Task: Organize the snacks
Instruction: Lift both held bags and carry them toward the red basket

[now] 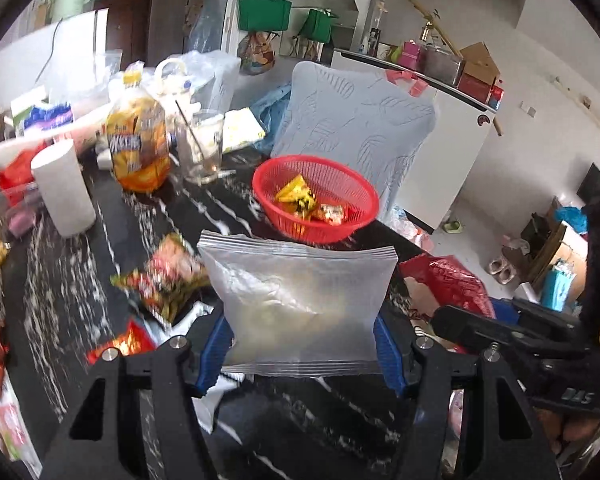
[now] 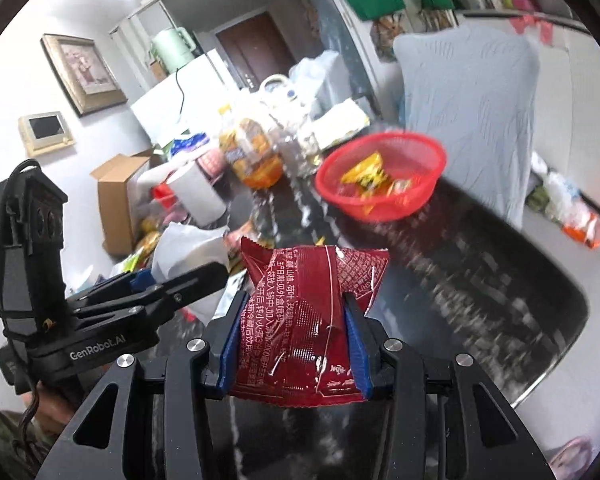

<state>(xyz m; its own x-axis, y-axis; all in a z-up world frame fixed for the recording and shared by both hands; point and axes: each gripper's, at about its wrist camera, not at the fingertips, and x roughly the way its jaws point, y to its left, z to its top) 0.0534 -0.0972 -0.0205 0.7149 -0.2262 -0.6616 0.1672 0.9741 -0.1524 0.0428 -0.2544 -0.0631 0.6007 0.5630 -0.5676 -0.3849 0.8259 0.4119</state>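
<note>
My left gripper (image 1: 304, 344) is shut on a frosted clear snack packet (image 1: 300, 300), held above the black marble table (image 1: 80, 280). My right gripper (image 2: 294, 340) is shut on a dark red snack packet (image 2: 300, 320) with white print; that packet also shows at the right of the left wrist view (image 1: 452, 284). A red mesh basket (image 1: 352, 188) with a few yellow and orange snack packets in it stands ahead on the table; it also shows in the right wrist view (image 2: 416, 148). The left gripper shows at the left of the right wrist view (image 2: 172, 284).
Loose snack packets (image 1: 168, 276) lie on the table left of my left gripper. A paper towel roll (image 1: 62, 188), an orange bottle (image 1: 138, 144) and a glass (image 1: 204, 144) stand behind. A pale blue chair back (image 1: 356, 120) rises behind the basket.
</note>
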